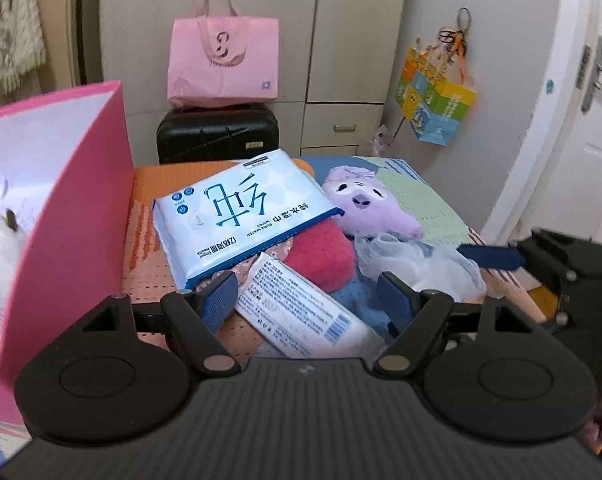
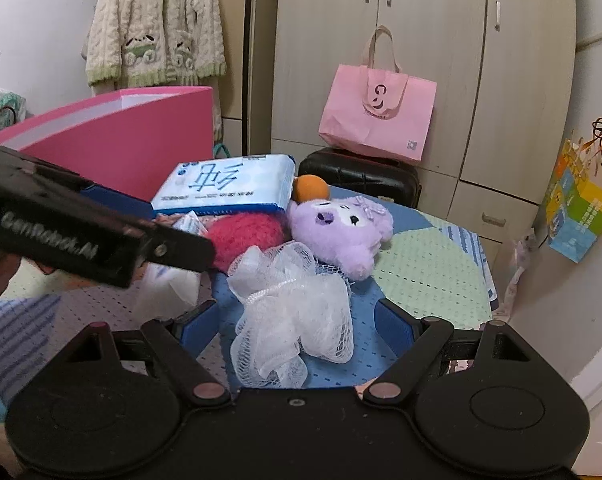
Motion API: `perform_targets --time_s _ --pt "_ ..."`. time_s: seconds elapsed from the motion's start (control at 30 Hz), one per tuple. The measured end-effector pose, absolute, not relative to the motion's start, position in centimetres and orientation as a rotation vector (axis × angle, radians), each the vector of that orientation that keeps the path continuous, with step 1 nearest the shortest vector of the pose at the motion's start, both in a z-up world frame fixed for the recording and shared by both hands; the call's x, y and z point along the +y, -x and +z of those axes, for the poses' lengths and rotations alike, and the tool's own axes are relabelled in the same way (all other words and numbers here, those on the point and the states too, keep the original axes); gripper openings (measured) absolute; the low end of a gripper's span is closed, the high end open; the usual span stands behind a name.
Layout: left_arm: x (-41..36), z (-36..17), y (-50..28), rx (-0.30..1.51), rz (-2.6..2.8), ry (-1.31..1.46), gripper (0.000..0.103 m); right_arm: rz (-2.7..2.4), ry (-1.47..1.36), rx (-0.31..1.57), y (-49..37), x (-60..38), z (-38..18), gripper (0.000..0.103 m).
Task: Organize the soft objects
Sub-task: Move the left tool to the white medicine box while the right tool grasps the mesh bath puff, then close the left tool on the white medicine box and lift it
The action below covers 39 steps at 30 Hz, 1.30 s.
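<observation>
Soft objects are heaped on a small table (image 2: pixel 429 276) with a patchwork cover, and both grippers are hanging over its near edge. The left gripper (image 1: pixel 307 294) has its jaws spread wide with nothing pinched; a small white tissue pack (image 1: pixel 305 308) lies between and below the blue fingers (image 1: pixel 217 298), not pressed by either. Just beyond it sits the big blue-and-white wipes pack (image 1: pixel 241 212), propped over a red knitted piece (image 1: pixel 321 254). At the table's left edge stands a pink box (image 1: pixel 69 208), open at the top, with something white and fluffy inside.

Over to the right gripper (image 2: pixel 297 330): jaws equally wide apart, empty, framing a white mesh bath pouf (image 2: pixel 293 312) that lies near the front edge. The pouf touches neither pad. Behind it, touching its far side, a purple plush toy (image 2: pixel 341 232) lies tilted, with an orange ball (image 2: pixel 311 188) tucked at its head beside the wipes pack. Past the far edge, a pink tote bag (image 2: pixel 377 116) sits on a black suitcase (image 2: pixel 361 176).
</observation>
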<state>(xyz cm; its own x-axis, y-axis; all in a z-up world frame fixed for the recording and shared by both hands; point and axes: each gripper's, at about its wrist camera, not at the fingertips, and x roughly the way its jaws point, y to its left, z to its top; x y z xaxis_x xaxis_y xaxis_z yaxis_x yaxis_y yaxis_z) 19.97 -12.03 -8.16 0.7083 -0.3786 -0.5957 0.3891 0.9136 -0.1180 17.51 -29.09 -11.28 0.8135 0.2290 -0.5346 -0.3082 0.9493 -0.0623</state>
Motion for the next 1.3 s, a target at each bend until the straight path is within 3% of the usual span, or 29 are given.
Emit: perform_targets --time_s 0.2,0.3,0.43,0.57,0.73,0.87,1.0,1.3 --pt "-11.6 -10.0 -21.0 0.692 -0.358 0.088 0.074 0.294 0.103 0.564 -18.0 -29.3 -11.6 0.086" --pt "-11.5 -10.6 -20.8 0.745 -0.354 0.114 0.073 0.304 0.085 0.568 -18.0 -29.3 -11.6 0.077" --pt "-11.9 -10.7 -21.0 0.759 -0.340 0.140 0.073 0.309 0.071 0.574 -18.2 -29.1 -11.7 0.055" --pt "-12.3 -11.0 -21.0 0.739 -0.298 0.157 0.073 0.294 0.038 0.573 -18.0 -29.2 -11.9 0.047" --pt "-13.3 -11.5 -19.4 0.687 -0.289 0.053 0.072 0.226 0.077 0.555 -16.9 -28.6 -12.3 0.043" --pt "-13.3 -11.7 -18.7 0.649 -0.274 0.009 0.059 0.193 0.063 0.544 -15.9 -28.8 -12.4 0.043" --pt "-13.4 -11.6 -18.4 0.642 -0.281 -0.032 0.055 0.183 0.060 0.531 -15.3 -28.8 -12.5 0.043" --pt "-13.5 -11.7 -18.1 0.644 -0.287 -0.067 0.058 0.181 -0.001 0.519 -14.8 -29.7 -12.8 0.043"
